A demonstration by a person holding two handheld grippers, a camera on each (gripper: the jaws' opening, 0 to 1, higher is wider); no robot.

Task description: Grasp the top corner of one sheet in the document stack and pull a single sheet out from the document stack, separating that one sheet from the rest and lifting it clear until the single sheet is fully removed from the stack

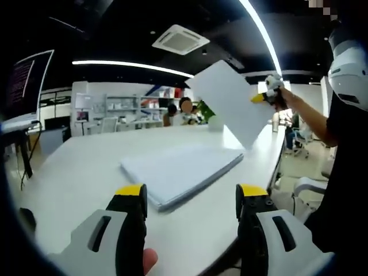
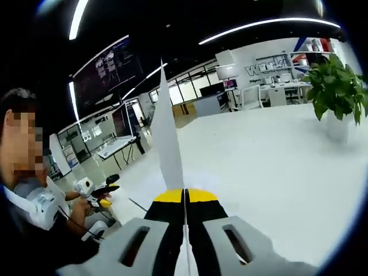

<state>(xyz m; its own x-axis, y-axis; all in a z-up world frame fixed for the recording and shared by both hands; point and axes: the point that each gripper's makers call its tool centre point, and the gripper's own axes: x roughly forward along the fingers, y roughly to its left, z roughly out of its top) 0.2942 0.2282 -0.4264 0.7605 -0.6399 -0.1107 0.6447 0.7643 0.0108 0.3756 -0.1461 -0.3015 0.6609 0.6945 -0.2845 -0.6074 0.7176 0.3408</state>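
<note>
Right gripper (image 2: 184, 196) pinches lifted sheet (image 1: 233, 100); stack (image 1: 181, 169) on table (image 1: 75, 172).

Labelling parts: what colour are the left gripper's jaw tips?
Yellow tips on the left gripper, clearest in its own view.

Neat stack of white paper (image 1: 179, 172) lying flat on white table, single white sheet (image 1: 232, 102) raised clear above it, tilted, pinched at one corner

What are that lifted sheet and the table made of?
The sheet looks like plain matte white paper: thin, almost edge-on between the shut right gripper. The table seems a smooth white laminate or coated board with a faint sheen; I can't tell which.
</note>
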